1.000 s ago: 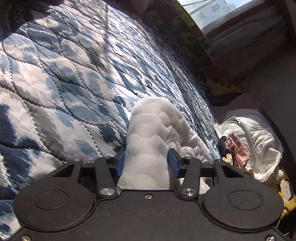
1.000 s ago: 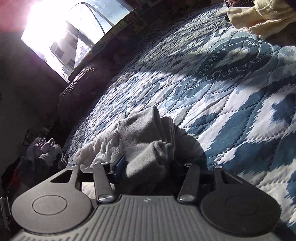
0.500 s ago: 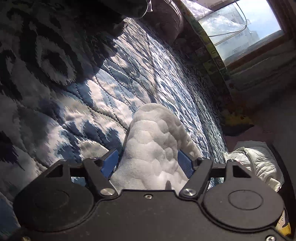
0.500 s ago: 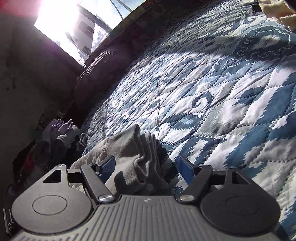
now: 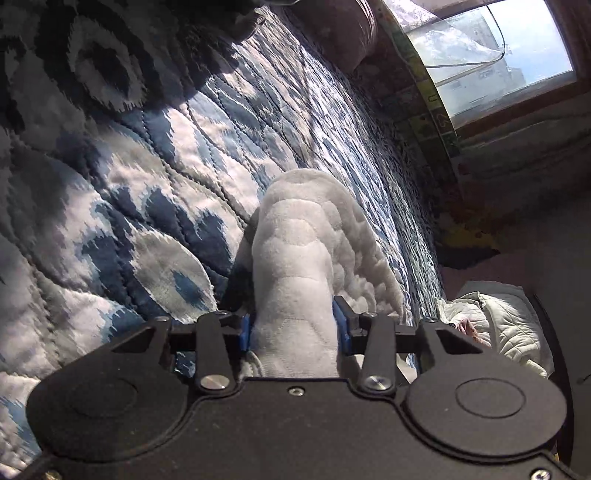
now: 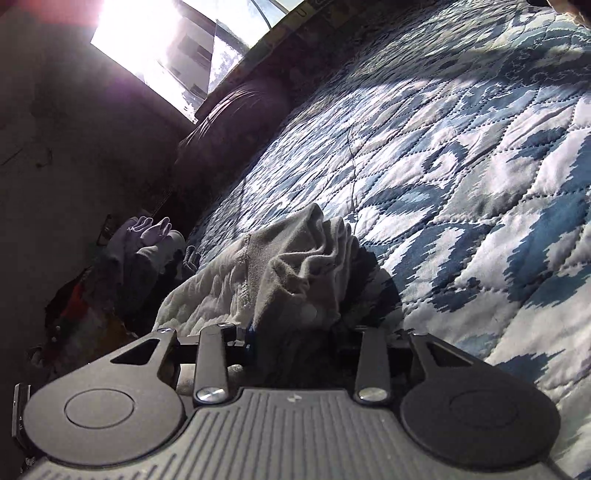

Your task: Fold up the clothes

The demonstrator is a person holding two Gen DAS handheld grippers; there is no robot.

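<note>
A white quilted garment [image 5: 306, 240] rises in a bunched fold over the blue-and-white quilted bedspread [image 5: 147, 184]. My left gripper [image 5: 291, 328] is shut on it, the blue pads pressing both sides of the fold. In the right wrist view the same garment shows its grey fleecy side [image 6: 295, 266] and a white quilted edge [image 6: 199, 295]. My right gripper [image 6: 295, 332] is shut on that crumpled part. Its right fingertip is hidden in cloth and shadow. The garment casts a dark shadow on the bedspread [image 6: 461, 184].
A window [image 5: 491, 55] lies past the bed's far edge, with a dark bolster [image 5: 343, 33] beside it. A pale padded jacket [image 5: 509, 325] lies off the bed's right side. A heap of clothes [image 6: 147, 243] sits at the bed's left edge.
Half a second ago both grippers' jaws stood wider around the garment; now they have closed in on it again. Both views have swung further toward the window.
</note>
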